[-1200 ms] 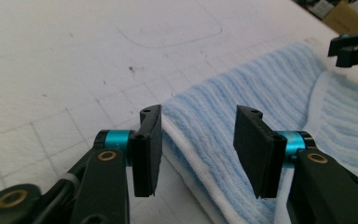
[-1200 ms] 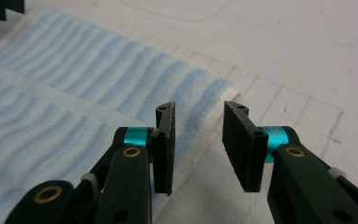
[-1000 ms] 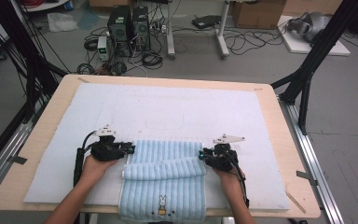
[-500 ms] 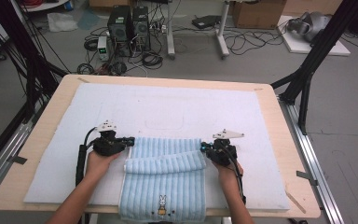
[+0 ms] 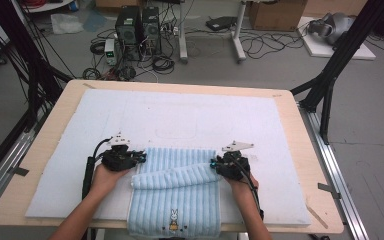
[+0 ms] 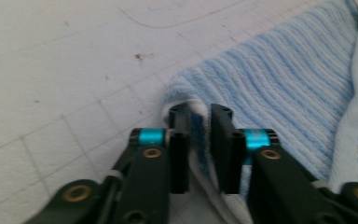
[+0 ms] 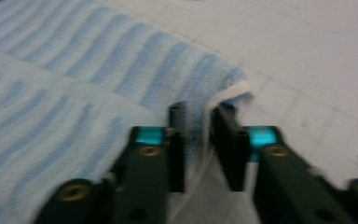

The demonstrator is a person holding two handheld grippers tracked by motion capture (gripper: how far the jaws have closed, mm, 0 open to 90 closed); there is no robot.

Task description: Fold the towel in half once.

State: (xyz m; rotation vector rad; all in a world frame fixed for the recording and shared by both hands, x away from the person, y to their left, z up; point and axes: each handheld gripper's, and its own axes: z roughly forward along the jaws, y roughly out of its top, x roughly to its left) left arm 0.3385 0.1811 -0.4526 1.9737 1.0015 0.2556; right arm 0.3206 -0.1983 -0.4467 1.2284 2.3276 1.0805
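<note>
A light blue striped towel [image 5: 175,200] with a small bunny print lies at the near middle of the white mat [image 5: 190,120], with a raised fold running across it. My left gripper [image 5: 141,157] is at the towel's far left corner. In the left gripper view the jaws [image 6: 199,111] are shut on the towel's hem [image 6: 196,126] and have just been opening a little. My right gripper [image 5: 215,164] is at the far right corner. Its jaws [image 7: 200,111] are shut on the towel's edge [image 7: 193,126] and have likewise just been opening slightly.
The mat covers most of the wooden table [image 5: 310,150]. Beyond the towel the mat stretches bare to the far edge. Black frame legs [image 5: 330,75] stand at the table's right and left, with computers and cables on the floor behind.
Both hands have stayed about where they were. The raised fold across the towel has straightened and flattened a little.
</note>
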